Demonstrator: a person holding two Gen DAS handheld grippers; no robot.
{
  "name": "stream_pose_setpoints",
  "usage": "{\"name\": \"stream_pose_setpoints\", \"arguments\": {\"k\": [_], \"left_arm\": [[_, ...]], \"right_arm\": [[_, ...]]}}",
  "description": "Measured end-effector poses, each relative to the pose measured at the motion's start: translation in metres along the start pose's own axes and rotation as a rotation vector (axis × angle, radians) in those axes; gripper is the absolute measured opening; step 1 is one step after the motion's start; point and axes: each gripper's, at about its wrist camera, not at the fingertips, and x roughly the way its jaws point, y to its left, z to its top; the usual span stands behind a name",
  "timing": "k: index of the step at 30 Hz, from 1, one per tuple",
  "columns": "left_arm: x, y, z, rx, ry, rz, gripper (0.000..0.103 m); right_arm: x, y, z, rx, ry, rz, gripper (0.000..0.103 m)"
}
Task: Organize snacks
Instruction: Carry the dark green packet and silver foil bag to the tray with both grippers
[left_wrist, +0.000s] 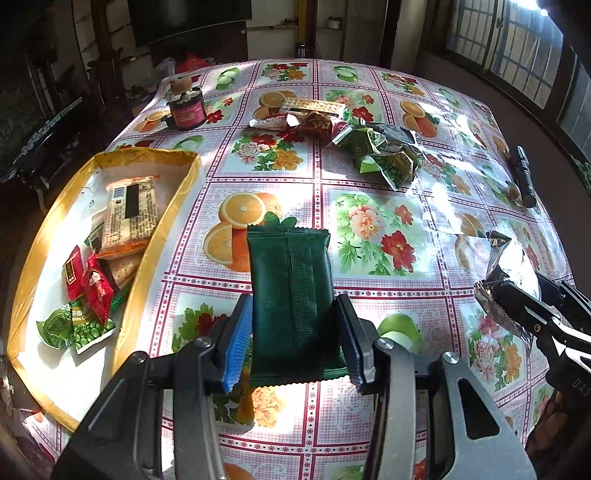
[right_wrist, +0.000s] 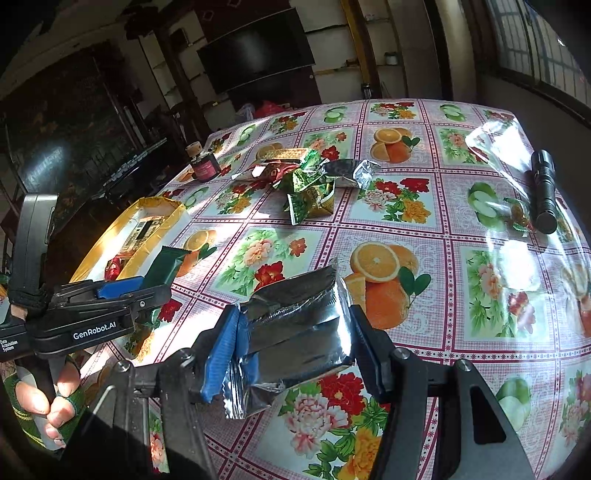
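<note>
Both grippers carry snacks toward the yellow box (left_wrist: 162, 236). Left gripper (left_wrist: 295, 332) fingers squeeze a green packet (left_wrist: 291, 280); right gripper (right_wrist: 291, 347) fingers squeeze a silver packet (right_wrist: 299, 317). Next, I think: move over the box, then open.

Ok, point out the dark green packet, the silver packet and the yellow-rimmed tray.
dark green packet (left_wrist: 291, 291), left wrist view, middle of wrapper
silver packet (right_wrist: 299, 321), right wrist view, middle of foil
yellow-rimmed tray (left_wrist: 147, 254), left wrist view, right rim

two grippers (left_wrist: 293, 336), one yellow tray (left_wrist: 155, 236), one jar (left_wrist: 187, 109), one flashlight (left_wrist: 523, 176)
</note>
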Motion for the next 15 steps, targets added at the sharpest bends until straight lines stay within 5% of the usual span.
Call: {"name": "stream_pose_setpoints", "arguments": {"k": [15], "left_arm": [[-0.018,0.021,-0.015,-0.027,-0.024,0.012,0.046]], "right_arm": [[0.005,0.029,-0.007,-0.046,0.023,0.03,0.059]]}}
